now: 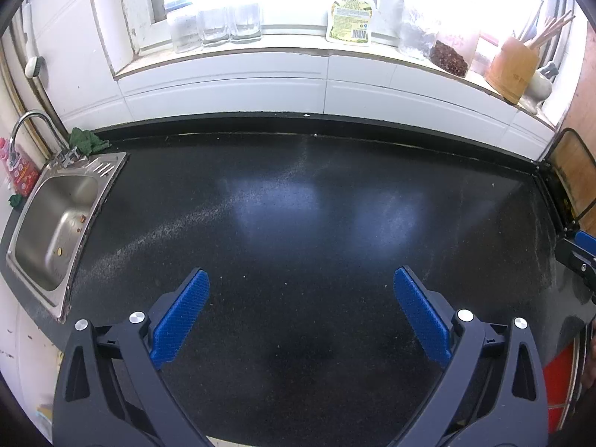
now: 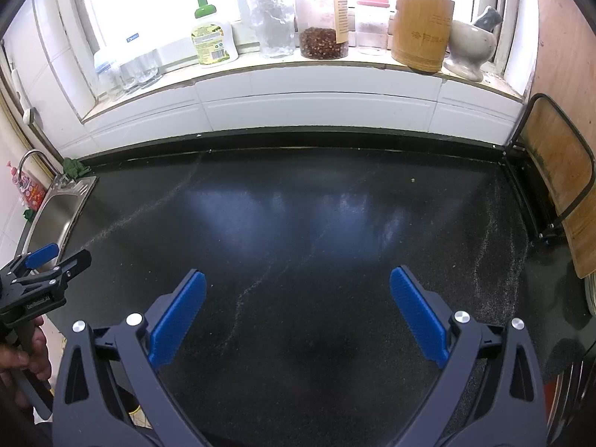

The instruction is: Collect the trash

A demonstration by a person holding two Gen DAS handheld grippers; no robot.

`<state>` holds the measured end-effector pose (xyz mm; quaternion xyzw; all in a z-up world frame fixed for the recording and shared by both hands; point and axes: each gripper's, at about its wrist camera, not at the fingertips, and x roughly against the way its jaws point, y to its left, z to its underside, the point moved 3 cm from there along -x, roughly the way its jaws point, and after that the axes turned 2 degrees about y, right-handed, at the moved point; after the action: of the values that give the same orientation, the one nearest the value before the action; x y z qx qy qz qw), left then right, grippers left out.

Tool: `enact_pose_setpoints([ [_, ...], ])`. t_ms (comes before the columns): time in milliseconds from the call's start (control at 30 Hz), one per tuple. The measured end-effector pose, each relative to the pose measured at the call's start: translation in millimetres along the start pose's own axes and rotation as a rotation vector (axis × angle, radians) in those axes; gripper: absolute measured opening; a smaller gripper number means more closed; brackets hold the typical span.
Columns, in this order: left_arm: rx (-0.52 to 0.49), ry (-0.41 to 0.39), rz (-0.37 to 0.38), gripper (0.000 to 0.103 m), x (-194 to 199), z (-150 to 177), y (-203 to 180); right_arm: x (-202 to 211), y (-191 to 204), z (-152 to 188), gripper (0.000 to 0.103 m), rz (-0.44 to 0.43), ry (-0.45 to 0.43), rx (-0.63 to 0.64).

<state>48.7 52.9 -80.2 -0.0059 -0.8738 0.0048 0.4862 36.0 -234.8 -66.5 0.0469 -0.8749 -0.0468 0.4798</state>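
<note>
Two sets of tongs hover over the black speckled stone tabletop [image 1: 298,193], side by side. The left tongs [image 1: 301,279] have their two blue-padded jaws spread wide apart with nothing between them, only bare dark stone. The right tongs [image 2: 298,279] are just the same: two blue pads splayed wide, gripping nothing. In the right wrist view the left tool shows at the lower left edge, with a hand [image 2: 22,354] wrapped round its handle.

Now the trash. On the tabletop there is no large piece to see. What shows is one small pale crumb [image 2: 412,179] near the back right by the wall, too tiny to give any long axis or direction. In the stainless steel sink [image 1: 56,216] at the left lie about three brownish scraps [image 1: 80,219] on the basin floor, near the right wall; their shape is too small to read.

On the white tiled window sill [image 2: 298,70]: one white detergent bottle with a green cap [image 2: 210,33], upright; one clear textured glass [image 2: 272,24]; one jar of reddish-brown bits [image 2: 322,26]; one bamboo holder with chopsticks [image 2: 422,26]; one stone mortar with pestle [image 2: 471,46]. A green cloth [image 1: 87,140] sits crumpled behind the sink by the one curved tap [image 1: 33,130]. One wooden cutting board [image 2: 558,186] stands on edge in a black rack at the right.
</note>
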Motion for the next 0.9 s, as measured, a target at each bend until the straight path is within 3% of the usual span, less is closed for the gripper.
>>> enact_pose_setpoints([
  [900,0.0,0.008,-0.001,0.096,-1.7,3.0,3.7,-1.7,4.4,-2.2,0.096,-0.004,0.003,0.005],
])
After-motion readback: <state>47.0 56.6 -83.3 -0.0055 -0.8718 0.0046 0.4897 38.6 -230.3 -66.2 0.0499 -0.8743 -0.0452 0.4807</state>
